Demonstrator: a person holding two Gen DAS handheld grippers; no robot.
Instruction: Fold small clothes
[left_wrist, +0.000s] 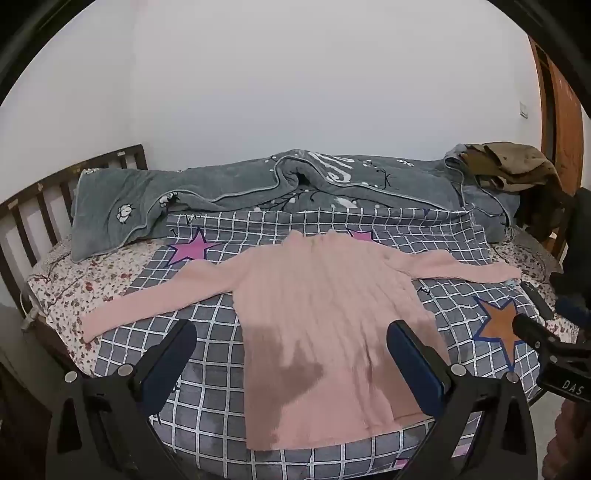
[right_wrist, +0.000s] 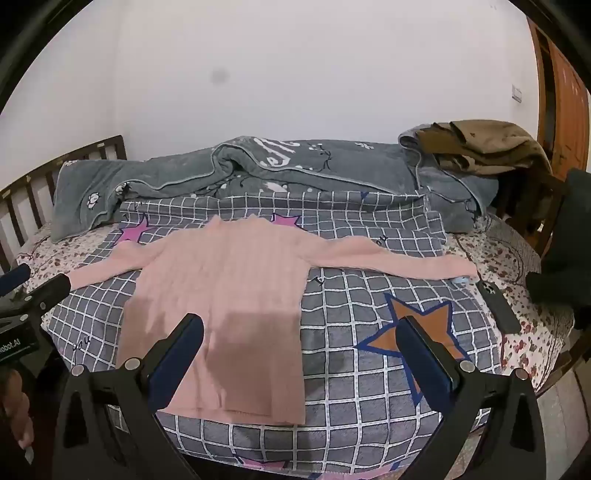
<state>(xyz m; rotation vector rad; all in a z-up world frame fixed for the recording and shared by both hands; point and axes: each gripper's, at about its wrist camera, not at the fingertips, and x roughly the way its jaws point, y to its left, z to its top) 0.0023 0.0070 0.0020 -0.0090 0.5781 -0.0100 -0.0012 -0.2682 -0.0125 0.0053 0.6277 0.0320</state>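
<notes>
A pink ribbed long-sleeved sweater (left_wrist: 325, 306) lies flat on the bed, both sleeves spread out sideways, hem toward me; it also shows in the right wrist view (right_wrist: 225, 295). My left gripper (left_wrist: 291, 332) is open and empty, hovering above the sweater's lower body. My right gripper (right_wrist: 299, 328) is open and empty, above the sweater's right hem side and the grid sheet. The right gripper also shows at the left wrist view's right edge (left_wrist: 535, 332); the left gripper shows at the right wrist view's left edge (right_wrist: 40, 291).
A grey grid sheet with stars (right_wrist: 369, 332) covers the bed. A rumpled grey quilt (left_wrist: 258, 188) lies along the wall. Brown clothes (right_wrist: 480, 147) are piled at the back right. A dark phone (right_wrist: 498, 306) lies near the right sleeve end. A wooden headboard (left_wrist: 33, 214) is at the left.
</notes>
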